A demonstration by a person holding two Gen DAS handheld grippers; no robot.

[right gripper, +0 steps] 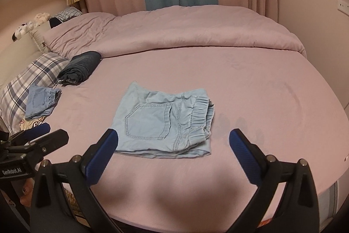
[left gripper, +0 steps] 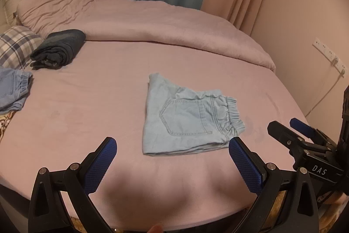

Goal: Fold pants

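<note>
Lying folded into a flat, roughly square packet near the middle of the pink bed sheet [left gripper: 91, 102], the light blue denim pants [left gripper: 187, 119] are showing a stitched pocket and a gathered elastic waistband on their right. Smooth bare sheet is spreading all around them. The left gripper [left gripper: 172, 150] and right gripper [right gripper: 173, 141] are hovering at the near edge, fingers wide apart, gripping nothing. A dark rolled garment [left gripper: 59, 48] is sitting far left.
</note>
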